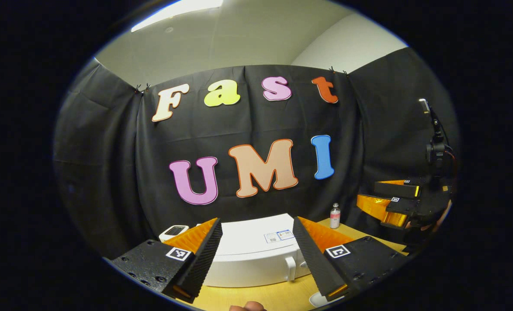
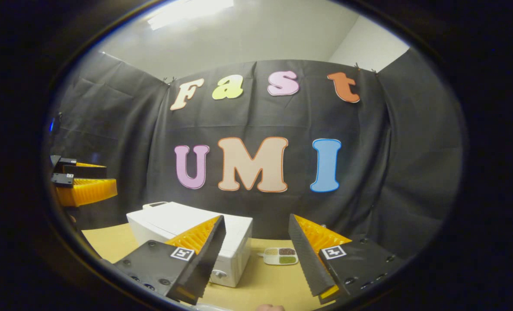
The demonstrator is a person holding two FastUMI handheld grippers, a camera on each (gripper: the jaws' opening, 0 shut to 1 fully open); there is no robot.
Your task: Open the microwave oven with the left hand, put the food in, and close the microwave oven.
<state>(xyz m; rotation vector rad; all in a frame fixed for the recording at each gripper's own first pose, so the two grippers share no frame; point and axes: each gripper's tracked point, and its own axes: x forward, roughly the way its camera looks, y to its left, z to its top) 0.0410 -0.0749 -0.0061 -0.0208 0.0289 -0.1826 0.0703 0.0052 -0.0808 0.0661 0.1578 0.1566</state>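
Left gripper (image 1: 258, 263): its fingers are seen spread wide at the bottom of the left gripper view, nothing is held between them.
Right gripper (image 2: 256, 263): it is also held wide open and empty, raised above the table (image 2: 265, 285).
Microwave oven (image 1: 252, 255): a white box, door closed, is placed on the wooden table, just beyond the left gripper.
Food (image 2: 281, 255): a small divided tray is seen on the table to the right of the microwave oven, apart from it.
Bottle (image 1: 335, 216): it stands upright near the black cloth wall.
Room: pale ceiling, one light strip.
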